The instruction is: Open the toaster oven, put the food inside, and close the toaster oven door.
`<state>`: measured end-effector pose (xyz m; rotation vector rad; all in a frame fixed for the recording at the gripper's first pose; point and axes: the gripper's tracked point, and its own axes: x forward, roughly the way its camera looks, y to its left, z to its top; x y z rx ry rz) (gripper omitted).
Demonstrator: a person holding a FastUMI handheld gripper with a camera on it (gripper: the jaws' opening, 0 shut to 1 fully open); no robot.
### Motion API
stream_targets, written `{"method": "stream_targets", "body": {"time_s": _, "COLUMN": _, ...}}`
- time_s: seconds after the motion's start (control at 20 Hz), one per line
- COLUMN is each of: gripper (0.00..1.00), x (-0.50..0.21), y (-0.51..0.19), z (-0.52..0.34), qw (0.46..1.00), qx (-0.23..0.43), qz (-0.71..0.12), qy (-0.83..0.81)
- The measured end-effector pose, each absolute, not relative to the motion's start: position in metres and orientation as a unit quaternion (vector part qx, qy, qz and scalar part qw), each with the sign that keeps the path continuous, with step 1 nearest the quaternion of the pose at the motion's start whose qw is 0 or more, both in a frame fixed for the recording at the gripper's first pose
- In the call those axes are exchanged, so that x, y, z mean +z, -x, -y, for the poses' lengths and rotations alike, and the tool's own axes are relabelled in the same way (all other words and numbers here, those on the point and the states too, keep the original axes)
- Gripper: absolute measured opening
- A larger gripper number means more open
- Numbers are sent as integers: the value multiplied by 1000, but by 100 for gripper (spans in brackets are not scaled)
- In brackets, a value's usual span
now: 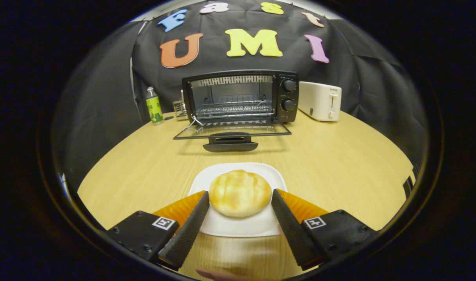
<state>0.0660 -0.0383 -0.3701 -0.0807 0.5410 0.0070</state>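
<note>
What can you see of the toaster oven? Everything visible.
The toaster oven is a black metal box standing upright at the table's far side, well beyond the open gripper. Its glass door hangs fully down, flat, handle forward. A wire rack sits inside, bare. Two knobs are stacked on its right panel. A white toaster stands right, a bottle left.

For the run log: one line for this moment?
oven door: open | bun: on plate, between fingers | gripper: open
</note>
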Motion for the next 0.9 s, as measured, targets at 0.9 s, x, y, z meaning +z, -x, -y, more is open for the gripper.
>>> {"method": "stream_targets", "body": {"time_s": 0.9, "gripper": 71, "x": -323, "y": -67, "z": 19, "qw": 973, "qx": 42, "qz": -226, "qy": -15}}
